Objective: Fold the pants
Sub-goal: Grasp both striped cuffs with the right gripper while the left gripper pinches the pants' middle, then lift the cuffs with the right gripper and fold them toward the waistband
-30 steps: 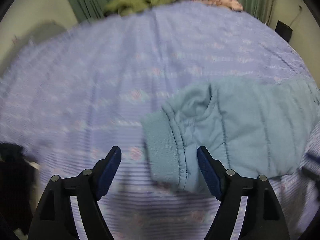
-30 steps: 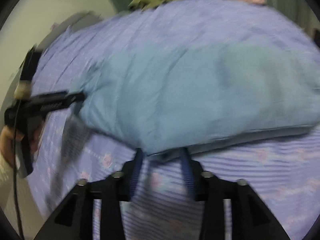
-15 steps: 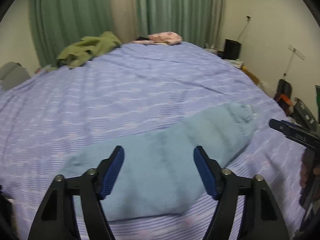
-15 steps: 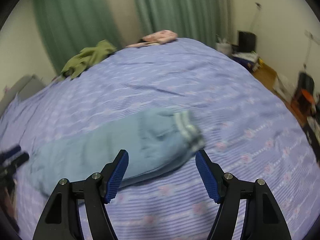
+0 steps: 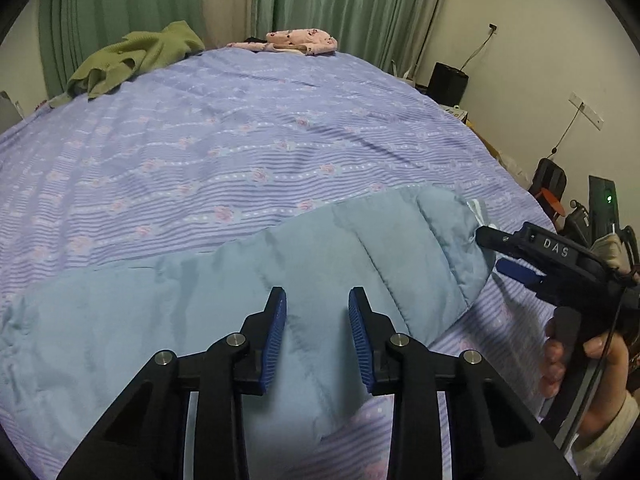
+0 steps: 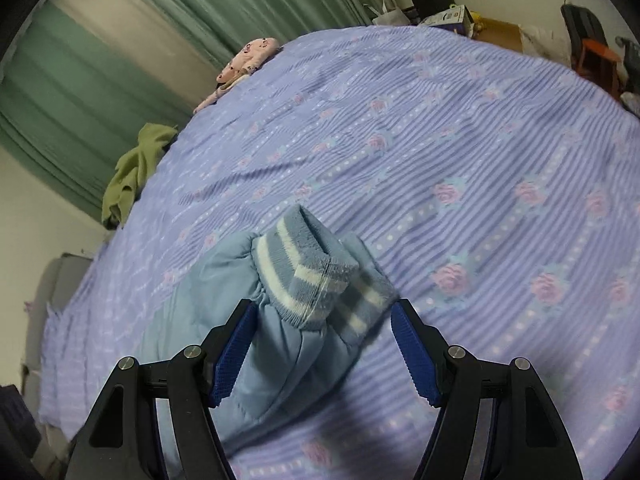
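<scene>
Blue pants (image 5: pixel 248 312) laid along the bed (image 5: pixel 240 148), under both hand-held grippers.
Left hand-held gripper (image 5: pixel 317 308), just narrowed, and right hand-held gripper (image 6: pixel 322 320), just widened, are seen open, gripping nothing; green garment (image 5: pixel 132 56) and pink garment (image 5: pixel 300 40) lie far ahead, unlike earlier blurred views.

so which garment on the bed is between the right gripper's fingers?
The light blue pants, striped cuff end. The green garment and pink one lie at the far edge.

My left gripper (image 5: pixel 316 316) covers the stretch of pants (image 5: pixel 200 300) under its fingers, so I can't tell if the pads touch the fabric. The pants run off the left edge too. My hand (image 5: pixel 580 364) is cut off at the right edge (sleeve mostly gone).
</scene>
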A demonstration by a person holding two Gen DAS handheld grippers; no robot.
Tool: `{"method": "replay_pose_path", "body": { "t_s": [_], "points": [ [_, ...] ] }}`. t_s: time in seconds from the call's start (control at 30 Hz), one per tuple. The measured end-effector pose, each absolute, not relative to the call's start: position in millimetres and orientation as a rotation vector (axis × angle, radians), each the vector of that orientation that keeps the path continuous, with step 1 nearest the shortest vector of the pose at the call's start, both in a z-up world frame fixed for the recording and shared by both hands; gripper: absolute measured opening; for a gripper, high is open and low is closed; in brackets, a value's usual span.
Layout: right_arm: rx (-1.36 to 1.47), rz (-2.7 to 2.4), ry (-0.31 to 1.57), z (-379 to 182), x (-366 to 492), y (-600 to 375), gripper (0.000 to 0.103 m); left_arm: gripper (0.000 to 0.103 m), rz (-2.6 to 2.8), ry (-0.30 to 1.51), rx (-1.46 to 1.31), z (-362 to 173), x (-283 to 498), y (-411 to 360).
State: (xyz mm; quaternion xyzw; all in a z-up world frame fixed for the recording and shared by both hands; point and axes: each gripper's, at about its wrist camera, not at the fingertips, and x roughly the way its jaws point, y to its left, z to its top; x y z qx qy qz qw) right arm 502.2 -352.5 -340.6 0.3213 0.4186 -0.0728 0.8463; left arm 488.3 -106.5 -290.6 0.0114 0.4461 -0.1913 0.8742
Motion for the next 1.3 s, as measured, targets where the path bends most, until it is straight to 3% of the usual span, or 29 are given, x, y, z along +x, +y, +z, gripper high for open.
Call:
{"method": "replay_pose_path", "body": {
  "t_s": [0.1, 0.27, 0.4, 0.47, 0.53, 0.63, 0.97, 1.3],
  "points": [
    [0.706, -0.151, 0.893, -354, 506, -353, 0.081, 0.022, -0.387, 0.974, 0.010, -309, 496, -107],
    [0.856, -0.088, 0.885, -374, 509, -360, 0.081, 0.017, -0.382, 1.045, -0.009, -332, 503, -97],
    [0.813, -0.051, 0.888, -378, 519, -349, 0.081, 0.016, -0.375, 1.066, 0.013, -343, 502, -91],
    [0.785, -0.030, 0.901, -378, 526, -343, 0.076, 0.015, -0.373, 1.071, 0.004, -345, 503, -87],
    [0.785, 0.013, 0.917, -381, 532, -337, 0.052, 0.015, -0.371, 1.076, -0.013, -346, 503, -84],
    [0.784, 0.006, 0.917, -375, 527, -340, 0.041, 0.015, -0.367, 1.086, -0.029, -346, 503, -84],
    [0.486, -0.046, 0.798, -288, 470, -298, 0.038, 0.014, -0.342, 1.141, -0.079, -347, 509, -89],
    [0.400, -0.109, 0.693, -218, 418, -309, 0.036, 0.014, -0.527, 1.244, -0.209, -340, 491, -136]
  ]
}}
